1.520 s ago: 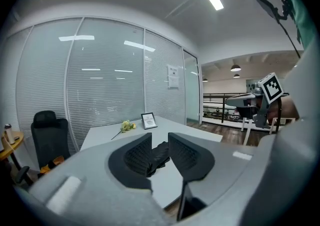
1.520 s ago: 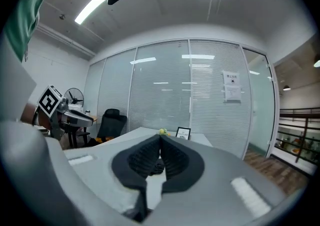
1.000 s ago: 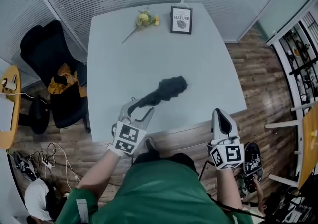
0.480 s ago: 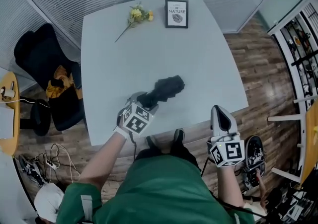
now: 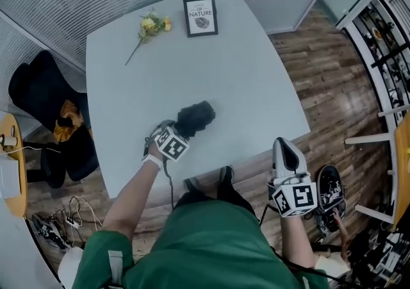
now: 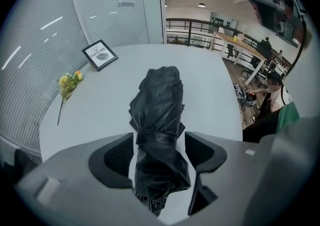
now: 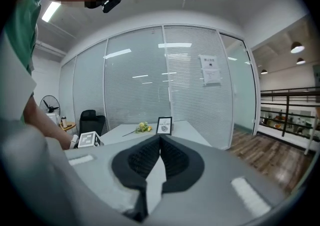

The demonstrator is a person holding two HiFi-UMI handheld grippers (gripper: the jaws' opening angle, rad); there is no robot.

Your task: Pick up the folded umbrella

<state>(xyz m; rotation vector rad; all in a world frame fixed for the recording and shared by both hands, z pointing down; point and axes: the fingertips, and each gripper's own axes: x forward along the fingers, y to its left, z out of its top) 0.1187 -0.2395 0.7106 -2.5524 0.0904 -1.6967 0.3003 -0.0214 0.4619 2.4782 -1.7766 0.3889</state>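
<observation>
The folded black umbrella (image 5: 195, 118) lies on the light grey table (image 5: 250, 82), close to its near edge. My left gripper (image 5: 174, 131) points steeply down over the umbrella's near end. In the left gripper view the strapped bundle (image 6: 157, 115) runs between the jaws of that gripper (image 6: 159, 140), which are opening; a gap shows on each side and the pads do not press it. My right gripper (image 5: 285, 148) hangs past the table's near right edge. The right gripper view shows its jaws (image 7: 160, 139) closed together with nothing in them.
A framed print (image 5: 200, 16) and a yellow flower (image 5: 148, 28) sit at the table's far side. A black office chair (image 5: 38, 108) with clothes stands left of the table, beside a small wooden side table (image 5: 6, 153). Glass walls with blinds stand behind.
My left gripper came down and forward from the table's near edge onto the umbrella's near end, with its jaws spread wider. The right gripper stays near the table's front right edge.
</observation>
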